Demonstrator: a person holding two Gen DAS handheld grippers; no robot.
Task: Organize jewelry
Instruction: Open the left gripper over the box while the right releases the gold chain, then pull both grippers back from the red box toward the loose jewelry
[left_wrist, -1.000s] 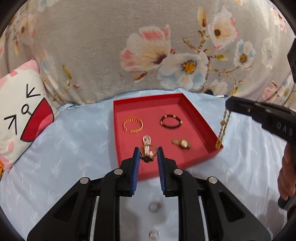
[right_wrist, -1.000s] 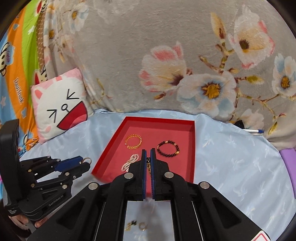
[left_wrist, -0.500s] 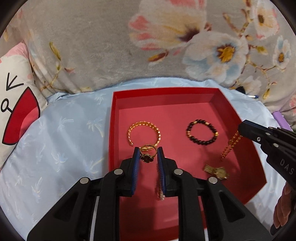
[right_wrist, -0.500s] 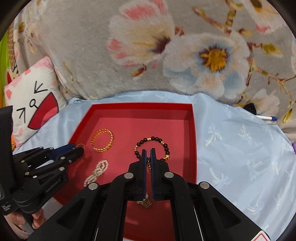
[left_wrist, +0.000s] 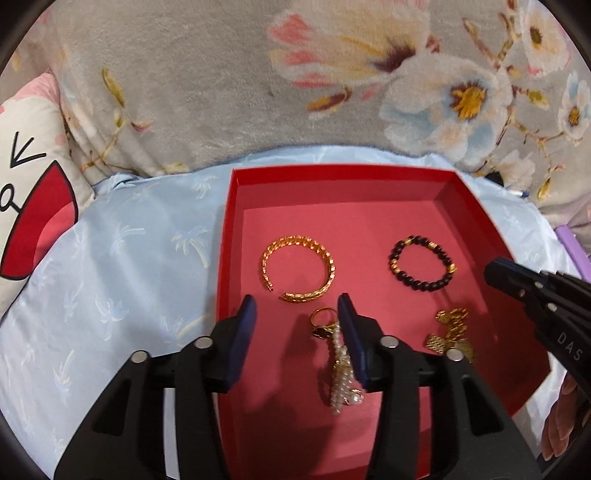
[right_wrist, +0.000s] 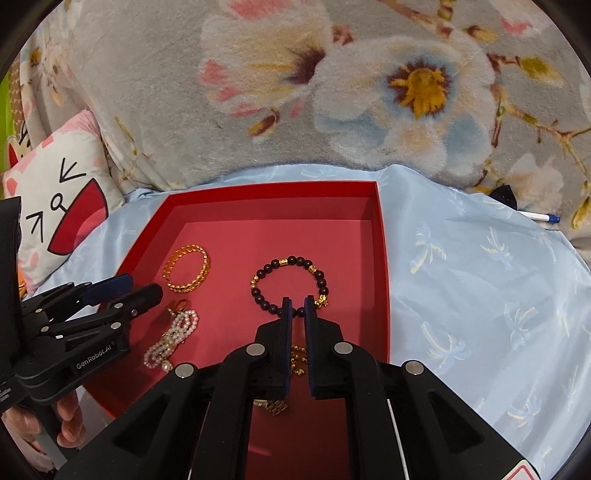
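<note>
Both grippers have let go since half a second ago. At that time the left gripper (left_wrist: 295, 306) was pinching the ring (left_wrist: 322, 322) and the right gripper (right_wrist: 298, 307) was closed on the gold chain (right_wrist: 297, 359). Now the left jaws stand wide apart with nothing between them. The ring lies on the floor of the red tray (left_wrist: 229, 236), touching the top of the pearl piece (left_wrist: 341, 376), just below the gold bangle (left_wrist: 299, 267).

The right jaws are parted only a little and hold nothing. The chain lies in the tray under them, beside a small gold watch (right_wrist: 275, 406). Most of both is hidden by the gripper body in the right wrist view, and in the left wrist view they look like one tangled gold heap, so I cannot tell where the chain ends. The dark bead bracelet (right_wrist: 290, 284) lies just beyond the right fingertips; its near edge is covered by them.

The tray rests on a light blue cloth (right_wrist: 480, 295). A cat-face pillow (right_wrist: 59, 195) is cut off at the left, and a pen (right_wrist: 543, 218) lies far right.
</note>
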